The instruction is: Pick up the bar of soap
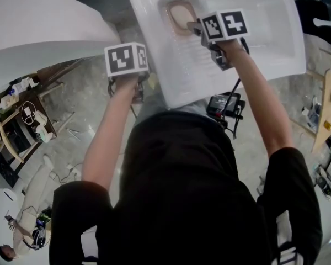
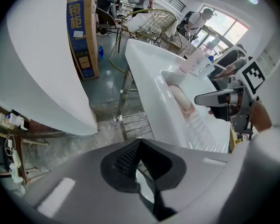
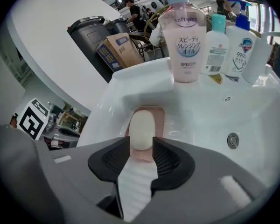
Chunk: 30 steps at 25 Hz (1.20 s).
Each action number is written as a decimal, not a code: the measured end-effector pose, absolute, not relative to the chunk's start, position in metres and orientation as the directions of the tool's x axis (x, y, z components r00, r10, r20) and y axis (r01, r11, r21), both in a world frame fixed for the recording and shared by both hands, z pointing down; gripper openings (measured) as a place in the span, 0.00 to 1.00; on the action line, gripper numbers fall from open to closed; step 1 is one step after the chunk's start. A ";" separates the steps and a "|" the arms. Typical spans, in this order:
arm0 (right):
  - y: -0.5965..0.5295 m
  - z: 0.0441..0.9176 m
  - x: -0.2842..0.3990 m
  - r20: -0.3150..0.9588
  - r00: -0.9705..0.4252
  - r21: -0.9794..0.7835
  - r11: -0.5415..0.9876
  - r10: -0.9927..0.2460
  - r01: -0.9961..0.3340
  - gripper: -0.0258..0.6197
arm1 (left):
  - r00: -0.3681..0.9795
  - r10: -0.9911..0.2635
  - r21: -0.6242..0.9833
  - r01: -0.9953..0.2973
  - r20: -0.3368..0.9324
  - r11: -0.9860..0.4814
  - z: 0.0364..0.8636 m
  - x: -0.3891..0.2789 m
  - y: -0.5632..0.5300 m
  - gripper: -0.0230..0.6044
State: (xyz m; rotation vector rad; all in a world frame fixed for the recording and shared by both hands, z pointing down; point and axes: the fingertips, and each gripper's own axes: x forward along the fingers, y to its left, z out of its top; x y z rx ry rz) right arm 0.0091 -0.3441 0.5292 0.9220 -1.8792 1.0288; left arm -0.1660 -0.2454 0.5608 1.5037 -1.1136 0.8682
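White sink fills upper head view. Bar of soap lies in pink dish, centre of right gripper view. Right gripper unclenched, jaws flanking soap's near end, probably to pinch narrow sides. Left gripper clenched, empty, parked beside sink, likely keeping clear.

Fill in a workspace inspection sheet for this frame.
Surface: white sink, ribbed ledge.
Job's things: bar of soap lying in pink soap dish.
Clutter: several bottles on the back rim.
Tools: right tool open, soap's near end between its tips; left tool shut, empty, beside the sink.
Cables: black box with cable under right arm.
Surroundings: cardboard box, dark bin, people behind.
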 end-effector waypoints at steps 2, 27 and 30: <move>-0.344 0.532 0.010 0.879 -0.426 -0.316 0.406 -0.215 -0.858 0.30 | 0.310 -0.205 0.307 -0.951 0.928 -0.048 0.562 -0.164 -0.246 0.03; -0.362 0.549 -0.011 0.907 -0.382 -0.266 0.461 -0.179 -0.847 0.38 | 0.335 -0.171 0.333 -0.942 0.927 -0.045 0.574 -0.159 -0.264 0.03; -0.363 0.551 -0.013 0.913 -0.372 -0.255 0.474 -0.170 -0.843 0.41 | 0.338 -0.167 0.335 -0.941 0.926 -0.046 0.576 -0.159 -0.267 0.03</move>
